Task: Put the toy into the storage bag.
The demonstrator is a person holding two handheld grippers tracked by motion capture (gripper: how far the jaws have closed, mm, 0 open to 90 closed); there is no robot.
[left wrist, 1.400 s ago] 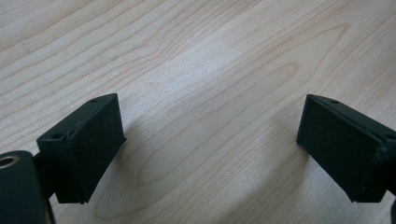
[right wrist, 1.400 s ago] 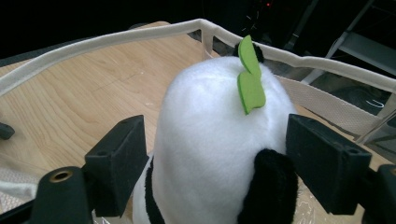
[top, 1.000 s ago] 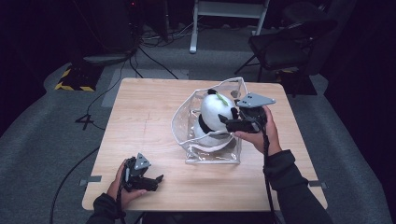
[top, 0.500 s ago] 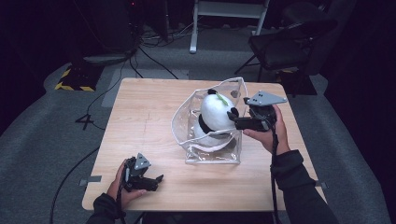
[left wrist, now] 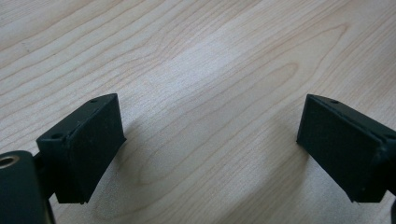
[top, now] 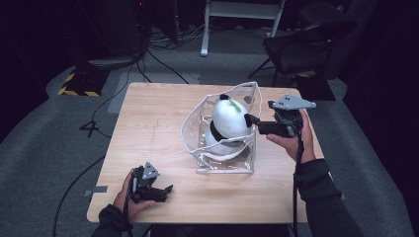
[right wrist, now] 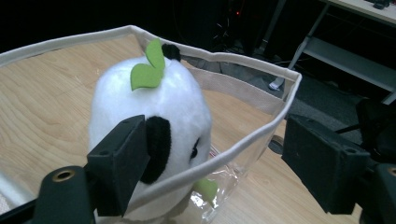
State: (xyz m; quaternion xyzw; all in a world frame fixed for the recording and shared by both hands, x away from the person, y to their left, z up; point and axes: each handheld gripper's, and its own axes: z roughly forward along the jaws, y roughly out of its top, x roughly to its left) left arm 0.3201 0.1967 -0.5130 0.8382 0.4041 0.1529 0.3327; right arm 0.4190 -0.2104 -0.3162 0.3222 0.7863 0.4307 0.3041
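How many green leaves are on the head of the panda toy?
2, both on top of the panda toy in the clear bag: one leaf stands upright, the other leaf lies just below it. More may be hidden behind the head.

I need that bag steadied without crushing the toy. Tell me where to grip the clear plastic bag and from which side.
Grip the clear plastic bag by its white-trimmed rim on the right, coming in level with the right gripper. That edge stands upright, thin and stiff, already between the open jaws, beside the white and black panda plush.
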